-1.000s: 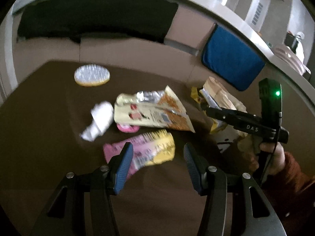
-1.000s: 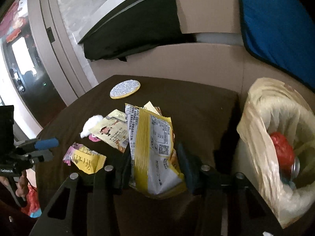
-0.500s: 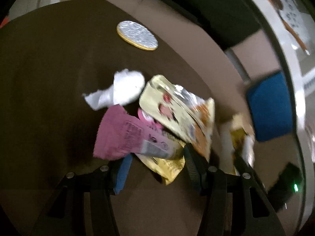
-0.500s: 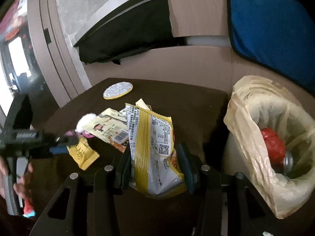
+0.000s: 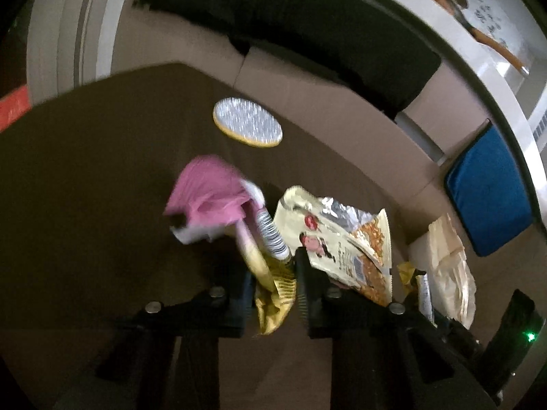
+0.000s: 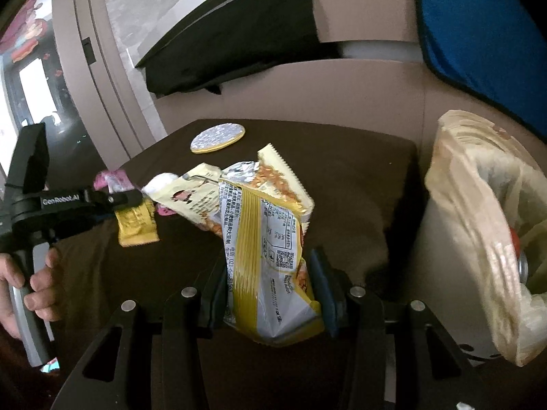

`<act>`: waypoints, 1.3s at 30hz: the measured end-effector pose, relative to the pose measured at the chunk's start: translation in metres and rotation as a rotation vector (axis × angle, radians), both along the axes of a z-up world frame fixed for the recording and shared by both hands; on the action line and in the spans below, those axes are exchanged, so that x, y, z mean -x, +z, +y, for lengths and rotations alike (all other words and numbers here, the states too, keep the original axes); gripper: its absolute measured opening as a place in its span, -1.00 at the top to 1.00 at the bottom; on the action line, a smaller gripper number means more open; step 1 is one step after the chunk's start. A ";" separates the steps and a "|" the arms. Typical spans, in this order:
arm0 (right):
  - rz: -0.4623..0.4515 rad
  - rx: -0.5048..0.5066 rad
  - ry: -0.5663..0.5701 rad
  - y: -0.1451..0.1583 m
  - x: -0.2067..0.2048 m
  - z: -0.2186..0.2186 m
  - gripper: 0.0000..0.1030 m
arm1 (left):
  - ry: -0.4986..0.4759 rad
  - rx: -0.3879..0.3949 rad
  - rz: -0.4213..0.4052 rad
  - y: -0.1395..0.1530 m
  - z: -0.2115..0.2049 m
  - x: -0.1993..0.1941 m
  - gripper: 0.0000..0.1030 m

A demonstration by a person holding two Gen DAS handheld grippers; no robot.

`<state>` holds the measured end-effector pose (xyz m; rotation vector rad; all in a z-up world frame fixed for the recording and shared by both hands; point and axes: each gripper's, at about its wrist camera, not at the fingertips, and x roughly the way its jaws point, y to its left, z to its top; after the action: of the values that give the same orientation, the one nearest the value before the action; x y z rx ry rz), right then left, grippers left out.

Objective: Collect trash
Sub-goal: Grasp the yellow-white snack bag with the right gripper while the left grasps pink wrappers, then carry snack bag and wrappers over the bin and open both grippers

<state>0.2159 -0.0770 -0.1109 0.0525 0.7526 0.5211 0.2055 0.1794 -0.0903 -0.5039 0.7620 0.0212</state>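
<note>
Right now the left gripper (image 5: 273, 283) is closing its fingers (image 5: 306, 287) on the pink-and-yellow wrapper (image 5: 218, 194); the yellow end of that wrapper sits between the pads and looks pinched, the pink end sticks up and away, blurred. The right gripper (image 6: 270, 287) is clenched on the yellow-and-white snack bag (image 6: 270, 263), which stands upright between its fingers (image 6: 323, 294), above the brown bench (image 6: 359, 177).

Landmark = the cream snack packet (image 5: 345, 235) lying torn open w/ foil showing, mid-bench. Relative to it:
- pink-and-yellow wrapper: just beside it on the left in the left wrist view, overlapping its edge.
- white crumpled tissue (image 5: 191, 234): left of it, partly under the pink wrapper.
- round silver coaster (image 5: 248, 121) w/ yellow rim: beyond it, well apart, flat on the bench.
- snack bag in the right gripper: in front of it in the right wrist view, covering part of it.
- small pink scrap (image 6: 164, 210): touching its near-left edge.
- bin w/ beige plastic liner (image 6: 478, 225): off to its right, past the bench edge; something red and a metal can inside.
- blue cushion (image 6: 478, 30): behind and right of it, against the sofa back.

A person's hand (image 6: 30, 280) grips the left gripper's handle at the left of the right wrist view.
</note>
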 end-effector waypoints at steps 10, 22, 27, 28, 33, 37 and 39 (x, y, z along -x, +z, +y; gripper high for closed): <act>-0.061 0.032 0.030 0.018 0.012 0.010 0.18 | -0.028 -0.065 -0.094 0.028 -0.002 0.021 0.60; -0.156 0.021 -0.012 0.060 0.030 -0.009 0.18 | -0.086 -0.154 -0.213 0.075 -0.030 0.047 0.60; -0.239 0.043 -0.040 0.087 0.038 -0.021 0.18 | -0.147 -0.195 -0.264 0.098 -0.055 0.051 0.60; -0.266 0.052 -0.053 0.095 0.041 -0.026 0.18 | -0.164 -0.204 -0.276 0.103 -0.061 0.051 0.60; -0.352 0.069 -0.117 0.127 0.045 -0.059 0.18 | -0.286 -0.220 -0.344 0.136 -0.105 0.044 0.60; -0.408 0.077 -0.198 0.155 0.051 -0.097 0.18 | -0.392 -0.219 -0.397 0.159 -0.149 0.035 0.60; -0.420 0.073 -0.228 0.164 0.053 -0.115 0.18 | -0.439 -0.225 -0.429 0.167 -0.171 0.031 0.60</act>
<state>0.1625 -0.1917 0.0532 -0.0387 0.3475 0.2720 0.1747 0.0086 0.0770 -0.1094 0.4280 -0.3945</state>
